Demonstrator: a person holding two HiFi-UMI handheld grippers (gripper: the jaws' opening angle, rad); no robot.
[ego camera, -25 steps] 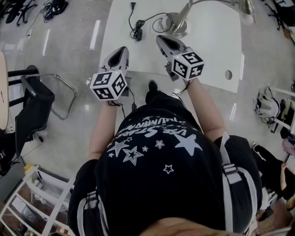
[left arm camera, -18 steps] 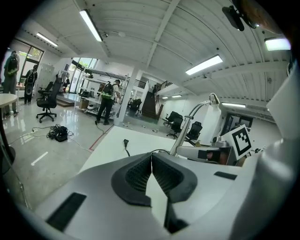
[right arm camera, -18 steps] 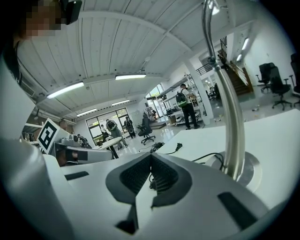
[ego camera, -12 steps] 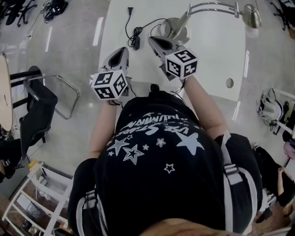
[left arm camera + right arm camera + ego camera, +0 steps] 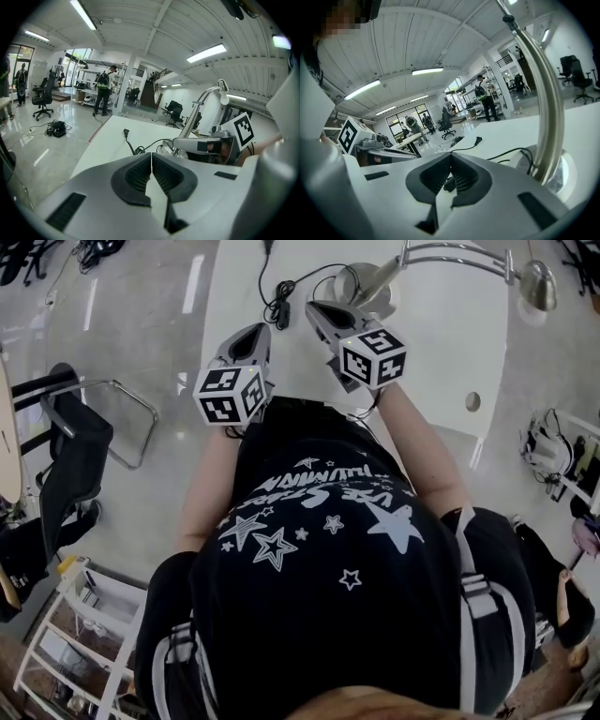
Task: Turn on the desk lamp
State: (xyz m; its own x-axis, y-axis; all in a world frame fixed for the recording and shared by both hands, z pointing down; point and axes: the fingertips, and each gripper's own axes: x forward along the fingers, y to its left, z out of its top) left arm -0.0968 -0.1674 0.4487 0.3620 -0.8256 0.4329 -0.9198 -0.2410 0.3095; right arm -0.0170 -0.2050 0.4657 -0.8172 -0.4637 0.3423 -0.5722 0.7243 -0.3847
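Observation:
The desk lamp stands on the white table (image 5: pixel 441 352): round base (image 5: pixel 364 285), bent chrome arm (image 5: pixel 450 249), head (image 5: pixel 537 284) at the right. Its black cord (image 5: pixel 281 298) lies left of the base, unplugged, with the plug (image 5: pixel 477 139) loose on the table. My right gripper (image 5: pixel 319 311) is shut and empty, its tip just short of the base, with the lamp arm (image 5: pixel 543 108) close on its right. My left gripper (image 5: pixel 253 334) is shut and empty over the table's near left edge, near the cord (image 5: pixel 140 150).
A black chair (image 5: pixel 75 446) stands on the glossy floor at the left. A round hole (image 5: pixel 472 401) is in the table at the right. Bags (image 5: pixel 553 451) lie on the floor far right. People and office chairs stand far off in the gripper views.
Both grippers have moved forward over the table; the right one has come closer to the lamp base. Both have stayed shut.

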